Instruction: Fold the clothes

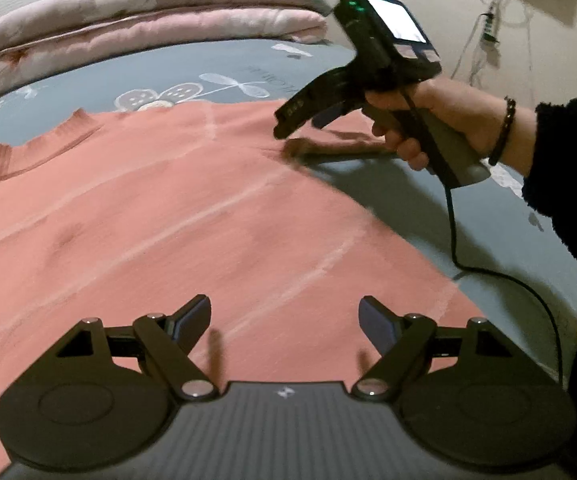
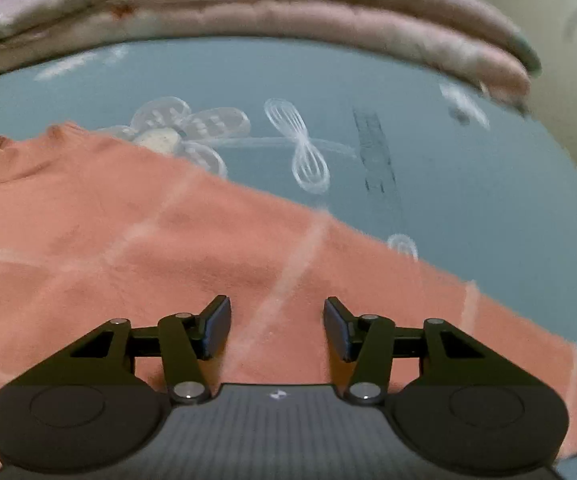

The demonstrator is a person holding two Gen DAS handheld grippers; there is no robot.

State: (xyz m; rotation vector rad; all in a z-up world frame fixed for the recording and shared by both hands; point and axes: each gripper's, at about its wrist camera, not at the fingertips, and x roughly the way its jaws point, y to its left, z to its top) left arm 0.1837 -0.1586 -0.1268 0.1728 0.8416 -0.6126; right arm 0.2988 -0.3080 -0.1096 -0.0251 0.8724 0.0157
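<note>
Overhead, both grippers' fingers [image 2: 218, 326] gape above sweater [image 1: 168, 220].

The sweater [image 1: 176, 208] is salmon knit cloth — soft, matt, slightly fuzzy, with pale thin lines woven through and a ribbed collar at ten o'clock. Under it the bedsheet [image 2: 468, 184] is smooth grey-blue cotton-like fabric, matt, with printed white flowers. At twelve o'clock lies a folded quilt [image 2: 288, 12], pink, padded and stitched. The left gripper [image 1: 284, 320] and right gripper [image 2: 277, 326] are matt black plastic with shiny metal pivot pins — their housings finely ribbed, the finger pads [image 2: 218, 328] looking dark and rubbery.
</note>
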